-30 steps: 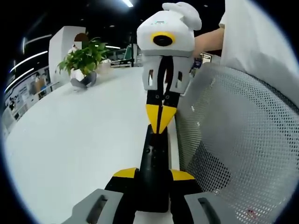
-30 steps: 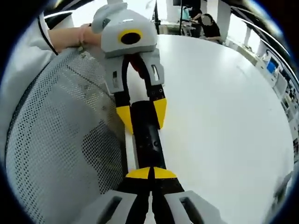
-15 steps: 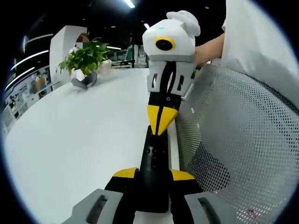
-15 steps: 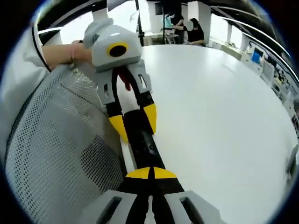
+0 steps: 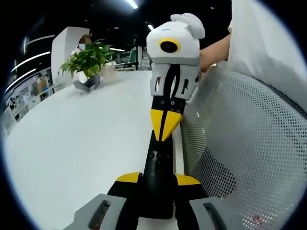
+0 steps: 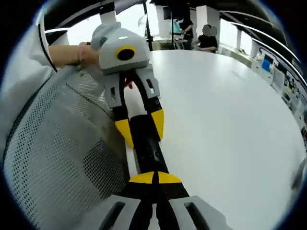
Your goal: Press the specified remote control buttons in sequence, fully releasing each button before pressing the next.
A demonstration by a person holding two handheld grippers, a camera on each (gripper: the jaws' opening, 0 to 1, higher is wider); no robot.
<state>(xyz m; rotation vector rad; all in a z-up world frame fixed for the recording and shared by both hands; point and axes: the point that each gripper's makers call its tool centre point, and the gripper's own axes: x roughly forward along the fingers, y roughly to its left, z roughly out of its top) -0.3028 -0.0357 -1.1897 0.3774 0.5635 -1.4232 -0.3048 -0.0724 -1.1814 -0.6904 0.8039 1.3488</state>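
Because my left claw point(image 5: 157, 181) clamps the black remote point(image 5: 157, 179) by its near end at the desk point(image 5: 72, 143) edge beside the mesh chair point(image 5: 249, 143), my closed right claw point(image 6: 154, 178) can poke its buttons

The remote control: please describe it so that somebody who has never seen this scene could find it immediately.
Start at the large white table and go to its edge beside the grey mesh chair back. There the left gripper clamps one end of a long, slim black remote control, and the right gripper touches it with shut yellow tips. It is the one dark bar on the pale surface.
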